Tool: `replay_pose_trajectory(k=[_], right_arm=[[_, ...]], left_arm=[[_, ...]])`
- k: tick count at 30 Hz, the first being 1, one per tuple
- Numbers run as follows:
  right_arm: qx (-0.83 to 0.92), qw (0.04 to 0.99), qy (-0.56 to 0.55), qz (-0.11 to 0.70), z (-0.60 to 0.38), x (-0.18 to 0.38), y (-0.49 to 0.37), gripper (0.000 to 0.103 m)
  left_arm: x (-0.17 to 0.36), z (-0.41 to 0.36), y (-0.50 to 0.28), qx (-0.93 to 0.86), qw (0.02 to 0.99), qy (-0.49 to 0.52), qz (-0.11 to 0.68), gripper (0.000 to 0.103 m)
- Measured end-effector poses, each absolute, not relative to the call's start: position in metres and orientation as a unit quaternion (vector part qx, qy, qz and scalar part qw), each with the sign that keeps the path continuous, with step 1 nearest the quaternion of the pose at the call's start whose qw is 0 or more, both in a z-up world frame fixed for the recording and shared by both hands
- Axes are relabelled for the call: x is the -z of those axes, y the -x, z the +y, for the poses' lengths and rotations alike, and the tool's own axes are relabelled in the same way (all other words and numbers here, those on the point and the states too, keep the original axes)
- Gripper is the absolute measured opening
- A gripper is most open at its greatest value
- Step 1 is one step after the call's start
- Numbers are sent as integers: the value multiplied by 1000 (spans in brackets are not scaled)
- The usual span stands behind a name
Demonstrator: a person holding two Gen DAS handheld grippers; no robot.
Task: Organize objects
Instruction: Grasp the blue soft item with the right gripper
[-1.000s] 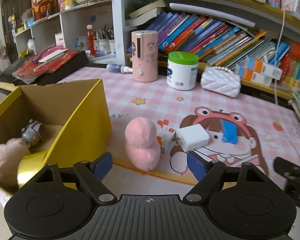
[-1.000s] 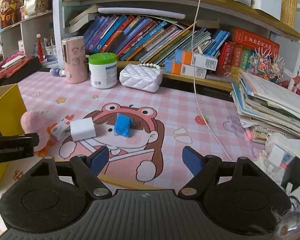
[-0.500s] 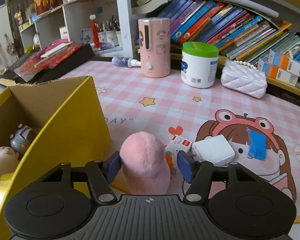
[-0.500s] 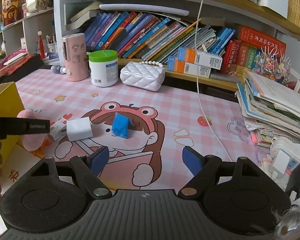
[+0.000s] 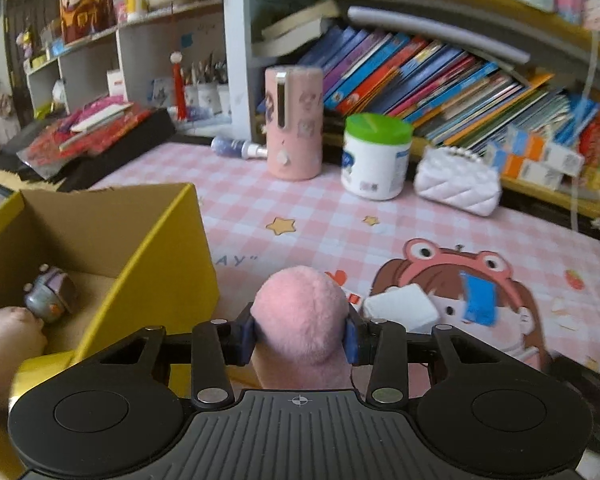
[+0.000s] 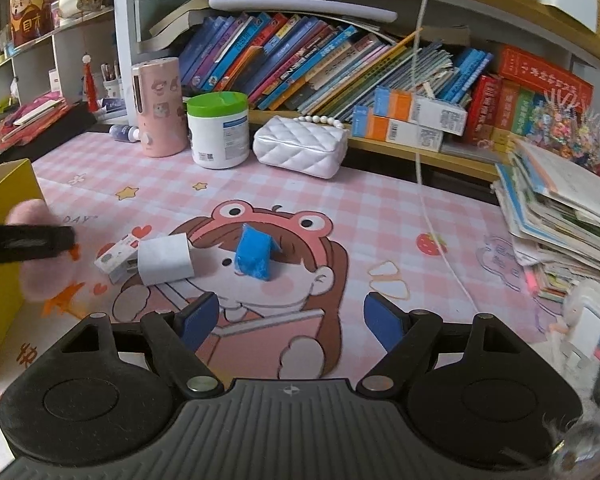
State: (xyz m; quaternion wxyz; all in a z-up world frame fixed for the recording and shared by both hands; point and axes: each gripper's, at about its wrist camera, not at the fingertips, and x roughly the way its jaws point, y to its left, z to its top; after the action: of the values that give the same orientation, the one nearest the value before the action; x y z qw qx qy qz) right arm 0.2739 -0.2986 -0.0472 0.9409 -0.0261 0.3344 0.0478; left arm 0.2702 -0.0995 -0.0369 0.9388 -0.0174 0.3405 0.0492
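- The lower part of the pink plush toy (image 5: 300, 320) is hidden behind the left gripper (image 5: 298, 334); its base on the surface (image 5: 320, 216) cannot be seen.
- The jaws are closing, with both pads pressed into the toy, just beside the yellow box (image 5: 172, 264).
- A second earlier, these jaws were wide and short of the toy.
- The right gripper (image 6: 290, 316) is held wide, nothing between its jaws.

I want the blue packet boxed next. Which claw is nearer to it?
Right. The right claw hangs open just short of the blue packet; the left claw is off to the side, closing around the pink plush.
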Motion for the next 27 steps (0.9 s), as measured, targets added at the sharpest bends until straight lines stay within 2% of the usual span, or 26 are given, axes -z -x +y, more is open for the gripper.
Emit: replay_pose_trajectory(k=[7,14,18,19,27], right_arm=[[-60,943,31,327,-280,65,-326,67],[-49,924,-18,378,-272,89,-387,55],[-44,916,-19,399,-268,100,-398,36],[-43,916,-17,398,-268,100,-398,27],[-55,929,29,365,-263,71,-353,25]], left_arm=[[19,-103,-232,-16,939,7,342,40],[8,-103,-215,-1,940,12,341,40],[8,-106,-207,7,940,7,342,40],[8,-106,-205,8,939,8,343,40],[-2,-104,-192,25,946,18,323,40]])
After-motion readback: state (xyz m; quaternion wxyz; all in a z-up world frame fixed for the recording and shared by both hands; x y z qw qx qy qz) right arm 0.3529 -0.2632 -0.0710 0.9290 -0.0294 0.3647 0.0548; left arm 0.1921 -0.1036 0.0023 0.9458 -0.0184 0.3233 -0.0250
